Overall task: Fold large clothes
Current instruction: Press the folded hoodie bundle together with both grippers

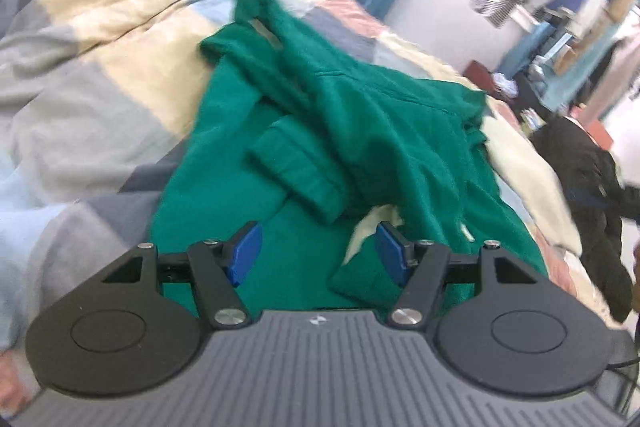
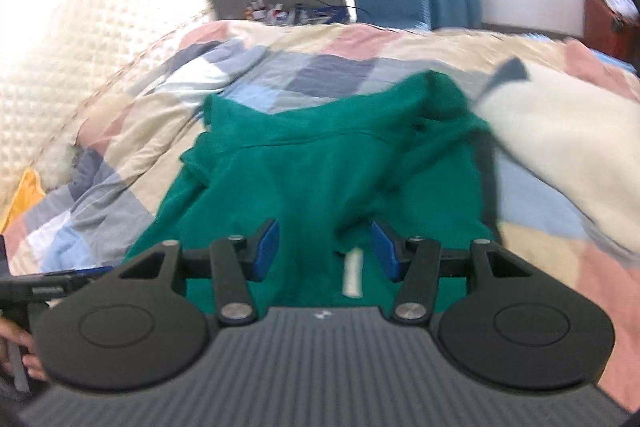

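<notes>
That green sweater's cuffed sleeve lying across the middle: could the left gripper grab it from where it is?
Probably yes. The left gripper is open just short of the cuffed sleeve, which lies atop the green sweater uncovered.

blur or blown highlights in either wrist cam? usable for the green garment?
Left wrist: motion blur throughout, window area blown out top right, green garment soft but readable. Right wrist: similar blur, glare top left over the cream quilted headboard, garment folds still visible. Both grippers stay sharp, jaws open.

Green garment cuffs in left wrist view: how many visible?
2. One ribbed cuff lies mid-garment on the green sweatshirt; the other cuff sits near the right finger. More may be hidden in folds.
</notes>
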Motion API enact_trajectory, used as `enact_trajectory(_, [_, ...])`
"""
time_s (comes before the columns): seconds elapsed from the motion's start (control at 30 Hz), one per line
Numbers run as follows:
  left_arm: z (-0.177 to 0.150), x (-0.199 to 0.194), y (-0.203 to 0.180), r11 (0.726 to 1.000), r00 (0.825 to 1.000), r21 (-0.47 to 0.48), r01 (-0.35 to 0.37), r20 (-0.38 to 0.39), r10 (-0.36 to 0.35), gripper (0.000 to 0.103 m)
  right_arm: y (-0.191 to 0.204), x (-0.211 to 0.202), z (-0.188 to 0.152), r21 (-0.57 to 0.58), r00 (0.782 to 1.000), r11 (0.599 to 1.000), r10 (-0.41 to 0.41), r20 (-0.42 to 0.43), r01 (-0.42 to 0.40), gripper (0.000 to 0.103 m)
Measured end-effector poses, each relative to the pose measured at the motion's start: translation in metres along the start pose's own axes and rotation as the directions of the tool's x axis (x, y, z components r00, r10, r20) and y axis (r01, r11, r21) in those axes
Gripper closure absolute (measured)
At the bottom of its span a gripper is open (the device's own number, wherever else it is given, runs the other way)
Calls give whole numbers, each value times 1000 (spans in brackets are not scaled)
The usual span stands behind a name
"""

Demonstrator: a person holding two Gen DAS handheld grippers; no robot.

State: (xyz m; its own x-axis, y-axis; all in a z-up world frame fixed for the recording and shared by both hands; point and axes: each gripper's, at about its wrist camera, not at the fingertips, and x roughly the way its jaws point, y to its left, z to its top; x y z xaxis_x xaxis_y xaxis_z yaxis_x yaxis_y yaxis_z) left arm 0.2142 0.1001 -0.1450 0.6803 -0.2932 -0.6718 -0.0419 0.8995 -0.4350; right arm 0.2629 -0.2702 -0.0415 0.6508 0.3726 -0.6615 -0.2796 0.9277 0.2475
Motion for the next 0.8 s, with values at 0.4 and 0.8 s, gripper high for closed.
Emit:
enact_trajectory(0.4, [18,8,75,967,983,-211,-141,-149,111,35,-135,11,-65,354,991,935,28,-134,21,29])
enact_trajectory(0.8, [13,29,101,946,973,-292,-138,-220,74,35,-193,51,-110,591,974,802,197,-115,-93,20])
